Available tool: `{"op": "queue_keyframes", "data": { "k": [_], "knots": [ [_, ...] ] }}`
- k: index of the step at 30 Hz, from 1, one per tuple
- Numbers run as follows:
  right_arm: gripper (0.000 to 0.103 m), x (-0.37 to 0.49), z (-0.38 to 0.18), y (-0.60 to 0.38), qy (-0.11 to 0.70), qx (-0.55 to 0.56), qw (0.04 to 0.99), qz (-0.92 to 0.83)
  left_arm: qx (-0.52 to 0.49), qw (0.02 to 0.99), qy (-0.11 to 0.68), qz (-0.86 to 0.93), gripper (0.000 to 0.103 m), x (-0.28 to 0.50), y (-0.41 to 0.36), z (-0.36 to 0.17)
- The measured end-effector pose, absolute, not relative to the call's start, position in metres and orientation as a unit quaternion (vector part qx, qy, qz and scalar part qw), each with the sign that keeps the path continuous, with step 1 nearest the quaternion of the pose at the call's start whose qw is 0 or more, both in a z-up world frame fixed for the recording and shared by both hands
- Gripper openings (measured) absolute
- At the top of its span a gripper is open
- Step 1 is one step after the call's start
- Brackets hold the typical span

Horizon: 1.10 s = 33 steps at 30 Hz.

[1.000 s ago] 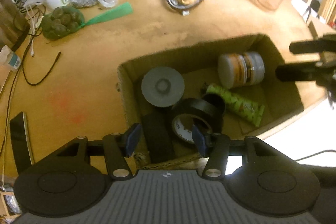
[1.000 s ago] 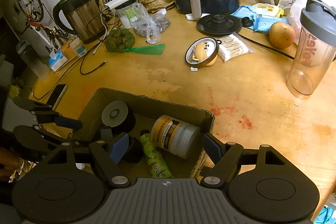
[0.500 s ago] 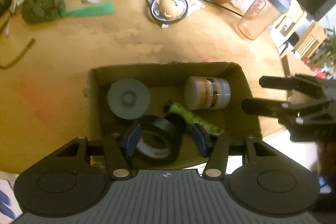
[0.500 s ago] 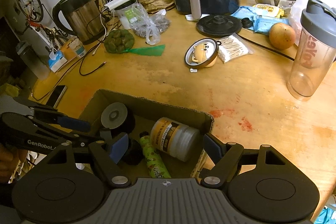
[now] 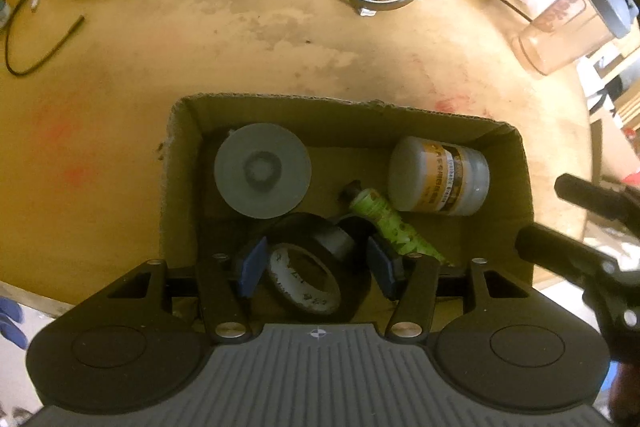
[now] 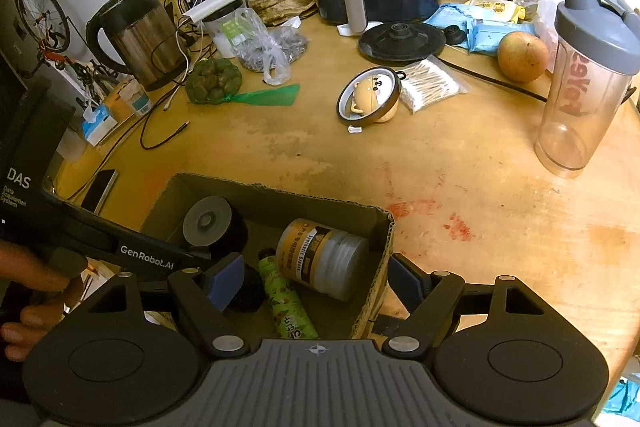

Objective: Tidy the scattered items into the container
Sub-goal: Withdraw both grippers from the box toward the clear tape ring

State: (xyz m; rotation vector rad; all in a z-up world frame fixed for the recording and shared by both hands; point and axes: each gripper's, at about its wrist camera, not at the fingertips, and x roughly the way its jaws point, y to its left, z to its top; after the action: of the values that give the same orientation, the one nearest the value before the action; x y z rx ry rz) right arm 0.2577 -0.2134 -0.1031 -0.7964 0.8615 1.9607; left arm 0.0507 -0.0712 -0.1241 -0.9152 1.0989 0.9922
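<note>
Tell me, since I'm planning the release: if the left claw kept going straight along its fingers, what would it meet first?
Probably the black tape roll, lying in the cardboard box directly between the open left claw fingers. Depth is hard to judge, so the gap is unclear.

We see an open cardboard box (image 5: pixel 516 147) at the tabletop edge holding a black spool with grey disc (image 5: pixel 262 171), a white jar (image 5: pixel 438 175) on its side, a green tube (image 5: pixel 390 227), and black tape (image 5: pixel 316 271).
</note>
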Motion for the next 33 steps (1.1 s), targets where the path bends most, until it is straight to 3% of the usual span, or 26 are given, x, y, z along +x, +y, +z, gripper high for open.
{"op": "queue_keyframes", "data": {
  "k": [11,15,18,24,31,33],
  "knots": [
    [0.080,0.264,-0.103,-0.211,0.348,-0.312,0.423,0.776,-0.401,0.642,0.489,0.433,0.052,0.031,-0.076,-0.112],
    [0.080,0.264,-0.104,-0.210,0.349,-0.313,0.423,0.775,-0.391,0.659,0.484,0.422,0.043,0.032,-0.075,-0.111],
    [0.080,0.264,-0.104,-0.211,0.346,-0.313,0.421,0.778,-0.371,0.674,0.486,0.413,0.030,0.035,-0.076,-0.106],
    [0.080,0.262,-0.103,-0.212,0.344,-0.314,0.421,0.779,-0.355,0.708,0.480,0.377,0.021,0.042,-0.080,-0.104],
    [0.081,0.262,-0.100,-0.211,0.341,-0.315,0.423,0.778,-0.326,0.732,0.472,0.368,0.023,0.045,-0.083,-0.090],
    [0.081,0.262,-0.099,-0.209,0.341,-0.315,0.424,0.778,-0.312,0.741,0.465,0.370,0.030,0.044,-0.082,-0.082]
  ]
}}
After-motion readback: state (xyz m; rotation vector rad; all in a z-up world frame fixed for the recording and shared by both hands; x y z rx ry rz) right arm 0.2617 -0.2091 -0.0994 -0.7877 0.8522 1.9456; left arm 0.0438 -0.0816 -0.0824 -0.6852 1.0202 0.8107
